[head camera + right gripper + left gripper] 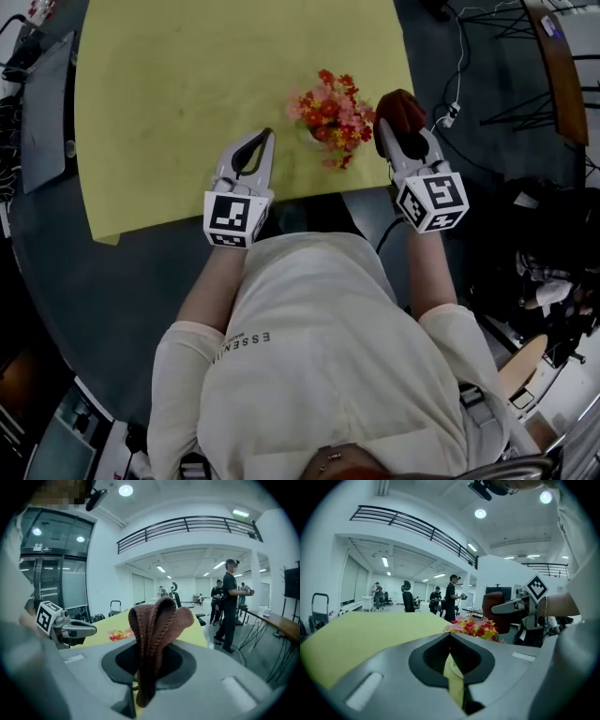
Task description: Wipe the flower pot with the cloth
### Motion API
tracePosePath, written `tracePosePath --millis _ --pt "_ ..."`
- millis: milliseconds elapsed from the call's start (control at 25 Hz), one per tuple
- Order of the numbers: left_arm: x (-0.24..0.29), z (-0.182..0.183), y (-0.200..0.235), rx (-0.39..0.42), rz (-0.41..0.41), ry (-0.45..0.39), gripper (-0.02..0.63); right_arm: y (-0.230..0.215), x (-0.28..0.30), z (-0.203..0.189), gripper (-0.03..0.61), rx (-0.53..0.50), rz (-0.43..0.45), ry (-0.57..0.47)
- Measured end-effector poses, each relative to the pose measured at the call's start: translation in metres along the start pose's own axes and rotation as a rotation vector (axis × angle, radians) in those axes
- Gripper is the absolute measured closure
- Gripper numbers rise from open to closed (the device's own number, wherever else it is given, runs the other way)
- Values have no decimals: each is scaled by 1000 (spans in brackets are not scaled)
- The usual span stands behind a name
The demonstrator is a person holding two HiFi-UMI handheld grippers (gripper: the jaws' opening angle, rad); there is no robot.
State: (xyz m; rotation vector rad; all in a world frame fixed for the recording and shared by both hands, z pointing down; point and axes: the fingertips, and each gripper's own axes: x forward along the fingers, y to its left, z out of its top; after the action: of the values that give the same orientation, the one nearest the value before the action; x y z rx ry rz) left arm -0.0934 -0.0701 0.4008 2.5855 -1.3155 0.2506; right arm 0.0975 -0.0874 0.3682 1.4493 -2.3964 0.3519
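Brown cloth [157, 620] clenched in right tool [401, 131], beside flower pot [328, 120] on yellow surface [178, 94]; left tool [266, 139] opposite, clamped shut, empty.

Your left hand-held gripper [266, 139] has its jaws pressed together with nothing between them. Your right hand-held gripper [392, 131] is clamped on a folded brown cloth [157, 616], which sticks up past the jaws. Both point forward, side by side and apart, marker cubes facing up. Your left forearm [214, 281] and right forearm [427, 272] reach out bare.
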Motion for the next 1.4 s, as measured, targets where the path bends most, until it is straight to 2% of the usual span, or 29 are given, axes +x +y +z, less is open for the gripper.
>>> tracePosePath --millis 80,200,440,520,600,720,840,1120,1320,1400 --pt "-11 9 2 40 -42 -17 601 23 -12 7 531 -1 -33 -13" --pt "-28 12 7 52 -102 -22 601 69 -24 9 531 38 -29 -25" --pt "-60 -8 16 5 -174 17 601 168 -14 -24 531 90 67 34" --pt "-68 -16 19 -19 -192 32 600 188 -1 -40 531 107 87 68" --pt "-75 -25 24 -25 -202 52 601 199 15 -56 531 102 70 99" --pt "-81 -43 39 -46 -195 88 601 200 49 -76 531 77 12 132" --pt "-80 -60 53 -77 -184 115 601 185 84 -95 529 83 -85 174" --pt "-67 -79 67 -131 -228 156 601 149 138 -117 529 177 -242 239" --pt "-59 -81 73 -139 -233 162 601 139 151 -127 529 216 -328 246" --pt "-59 -85 74 -143 -234 170 601 135 151 -133 529 279 -351 239"
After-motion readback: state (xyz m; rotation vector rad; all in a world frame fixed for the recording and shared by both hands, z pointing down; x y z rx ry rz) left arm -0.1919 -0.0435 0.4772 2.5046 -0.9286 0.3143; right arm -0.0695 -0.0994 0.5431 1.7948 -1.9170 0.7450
